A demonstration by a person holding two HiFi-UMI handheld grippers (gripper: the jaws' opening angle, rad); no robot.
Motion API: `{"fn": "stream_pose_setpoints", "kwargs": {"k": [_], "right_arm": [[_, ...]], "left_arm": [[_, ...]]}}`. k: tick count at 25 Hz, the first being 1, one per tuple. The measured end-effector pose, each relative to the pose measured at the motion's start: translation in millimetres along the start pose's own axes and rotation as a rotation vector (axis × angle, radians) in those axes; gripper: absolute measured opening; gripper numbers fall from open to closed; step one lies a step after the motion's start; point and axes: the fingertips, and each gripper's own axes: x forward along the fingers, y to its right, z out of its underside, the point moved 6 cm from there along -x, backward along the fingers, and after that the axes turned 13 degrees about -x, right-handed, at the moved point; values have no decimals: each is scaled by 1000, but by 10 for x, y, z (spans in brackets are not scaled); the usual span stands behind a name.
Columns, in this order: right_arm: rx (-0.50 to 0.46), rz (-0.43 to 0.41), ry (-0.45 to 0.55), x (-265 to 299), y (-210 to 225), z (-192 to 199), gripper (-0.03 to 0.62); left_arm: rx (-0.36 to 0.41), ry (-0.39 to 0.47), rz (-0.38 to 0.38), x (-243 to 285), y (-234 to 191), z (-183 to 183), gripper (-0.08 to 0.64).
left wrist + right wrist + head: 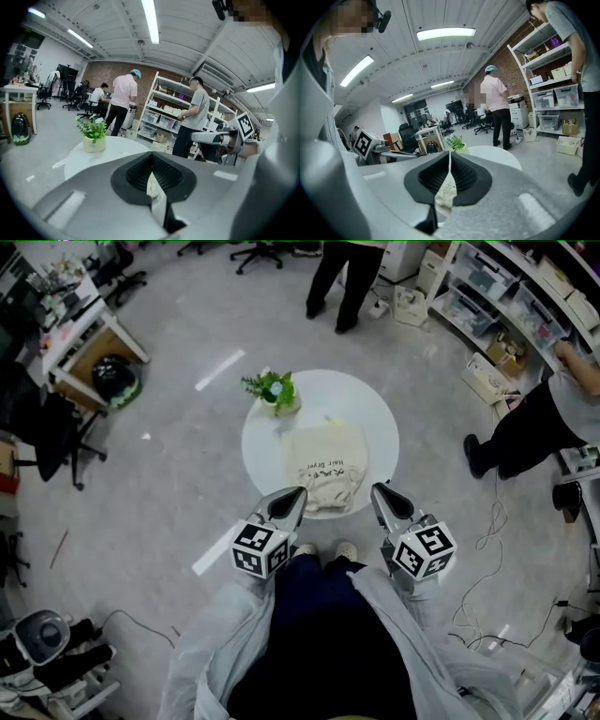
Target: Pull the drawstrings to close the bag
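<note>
Round white tabletop point(375, 413), smooth and matte, is what it all sits on.

The left gripper point(296, 495) has its grey plastic fingers point(93, 197) pressed together at the tips, and the ribbed black pads point(138, 173) meet in a thin line. I can't see anything pinched, just a sliver of cream cloth showing through the slit under the tips. The right gripper point(378, 491) is the same deal, closed tip to tip with cream fabric peeking through the gap.

The bag point(325, 463) lies flat between and just beyond both sets of fingertips. It's soft cream canvas, roughly rectangular, with dark print on it, and the end nearest the fingers is wrinkly and bunched. Its near corners are right by the tips, but I can't tell if they touch.

Past the bag, at the table's far edge, there's a little plant point(275, 390) with leafy green sprigs in a pale pot.

Further out is shiny grey floor, with a person in dark trousers point(342, 277) standing beyond the table. Right of the right fingers there's shelving point(506, 296) full of bins, another person point(525, 432) leaning at it, and loose cables point(487, 531) on the floor. Left of the left fingers is a black office chair point(47, 437).
</note>
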Motion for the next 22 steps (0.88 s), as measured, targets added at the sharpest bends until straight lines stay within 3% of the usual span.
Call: {"fn": "stream_pose_setpoints", "kwargs": {"k": [1, 5, 8, 13, 22], "right_arm": [[-10, -14, 3, 6, -24, -4, 2], [-88, -52, -10, 42, -122, -11, 2], [-95, -71, -27, 57, -158, 21, 2], [-133, -66, -67, 59, -186, 82, 2], [-104, -65, -48, -34, -183, 95, 2]], "left_arm": [[-6, 8, 11, -4, 3, 7, 17], [-6, 29, 62, -11, 54, 21, 15], [9, 33, 90, -14, 112, 28, 15], [-11, 35, 81, -40, 81, 59, 16], [-10, 30, 68, -77, 106, 117, 16]]}}
